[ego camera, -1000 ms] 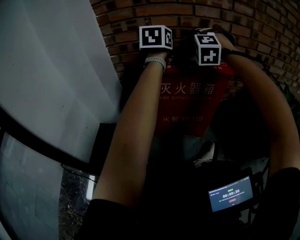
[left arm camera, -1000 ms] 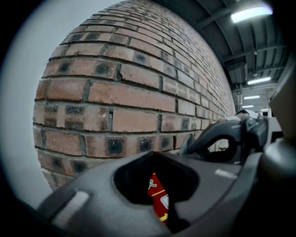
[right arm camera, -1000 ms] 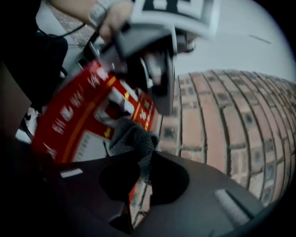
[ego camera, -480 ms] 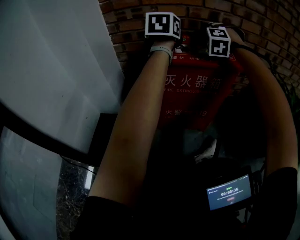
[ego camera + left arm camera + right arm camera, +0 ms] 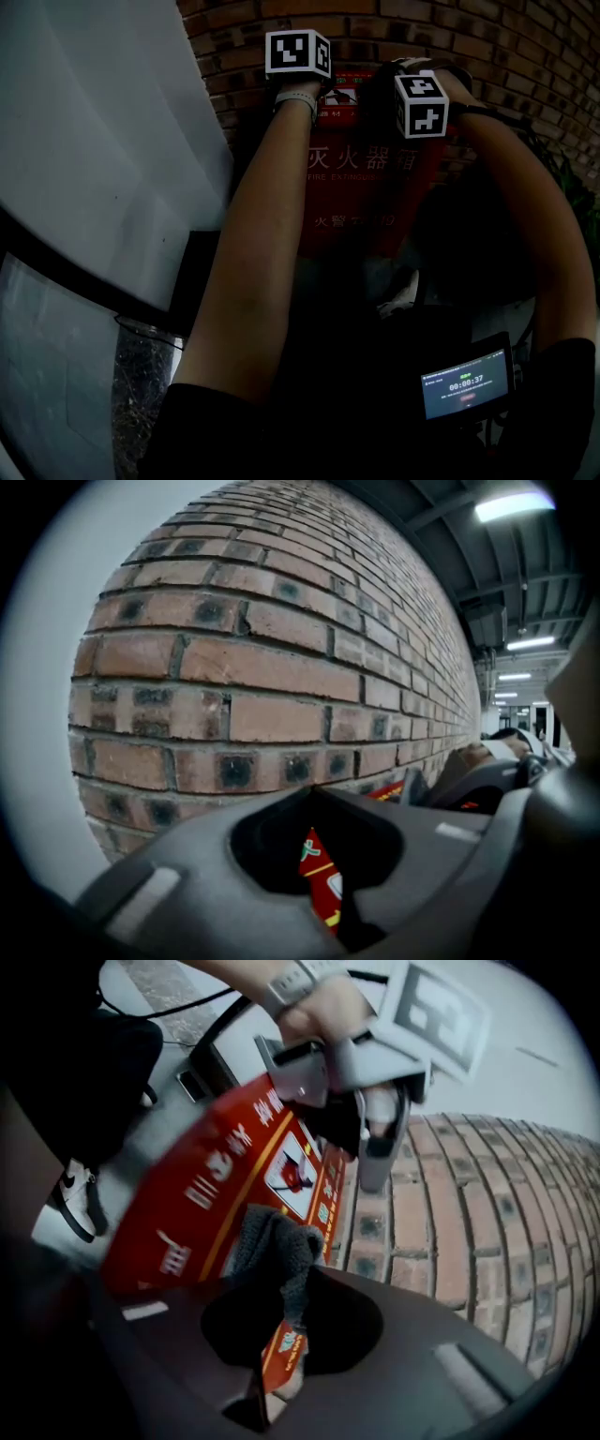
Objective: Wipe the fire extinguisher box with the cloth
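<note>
Right gripper [image 5: 300, 1271] pinches cloth [image 5: 277, 1249] over fire extinguisher box [image 5: 202, 1199]; left gripper [image 5: 312, 793] closed.

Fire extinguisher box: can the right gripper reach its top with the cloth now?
Probably yes: the right gripper holds the cloth just above the box top, with nothing between; the left gripper sits aside.

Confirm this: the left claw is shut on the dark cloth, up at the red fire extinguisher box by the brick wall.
Wrong claw. The right claw is shut on the dark cloth, up at the red fire extinguisher box by the brick wall; the right gripper view shows the cloth pinched there. In the left gripper view, the left claw is shut with no cloth in it.
</note>
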`<state>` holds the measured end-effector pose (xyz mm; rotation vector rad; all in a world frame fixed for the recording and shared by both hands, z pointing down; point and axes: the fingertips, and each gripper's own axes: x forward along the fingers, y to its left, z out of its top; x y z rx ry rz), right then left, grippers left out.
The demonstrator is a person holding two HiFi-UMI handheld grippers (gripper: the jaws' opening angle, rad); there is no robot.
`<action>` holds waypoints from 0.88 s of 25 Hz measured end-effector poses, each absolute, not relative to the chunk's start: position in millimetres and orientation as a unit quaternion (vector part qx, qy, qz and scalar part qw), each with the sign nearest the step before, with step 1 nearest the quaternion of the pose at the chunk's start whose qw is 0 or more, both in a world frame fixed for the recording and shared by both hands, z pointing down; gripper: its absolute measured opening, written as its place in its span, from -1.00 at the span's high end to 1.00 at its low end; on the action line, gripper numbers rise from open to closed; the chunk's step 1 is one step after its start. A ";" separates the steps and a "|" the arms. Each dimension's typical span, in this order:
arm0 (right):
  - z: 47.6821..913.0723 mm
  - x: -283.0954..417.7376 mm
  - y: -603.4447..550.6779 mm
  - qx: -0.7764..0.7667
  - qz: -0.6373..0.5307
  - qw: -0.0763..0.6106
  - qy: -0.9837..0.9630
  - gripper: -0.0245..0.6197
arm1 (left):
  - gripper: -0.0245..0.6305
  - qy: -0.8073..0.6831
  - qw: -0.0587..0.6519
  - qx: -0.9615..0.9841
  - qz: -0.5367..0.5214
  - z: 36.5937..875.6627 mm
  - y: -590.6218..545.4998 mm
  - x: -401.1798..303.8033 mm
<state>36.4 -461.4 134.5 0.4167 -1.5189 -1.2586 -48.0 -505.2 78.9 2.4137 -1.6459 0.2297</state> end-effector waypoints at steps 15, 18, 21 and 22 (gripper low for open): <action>136.1 45.7 -383.6 0.117 -0.532 0.539 -0.643 0.82 | 0.92 -0.561 0.104 0.817 0.078 76.3 -501.7 -49.9; 127.5 56.8 -400.9 0.144 -0.525 0.541 -0.641 0.82 | 0.92 -0.562 0.101 0.817 0.076 75.1 -501.8 -51.2; 110.5 76.3 -435.3 0.198 -0.511 0.550 -0.630 0.82 | 0.92 -0.563 0.092 0.818 0.072 71.5 -499.2 -51.0; 105.8 83.5 -448.3 0.215 -0.507 0.554 -0.624 0.82 | 0.92 -0.563 0.088 0.819 0.069 70.3 -497.6 -50.8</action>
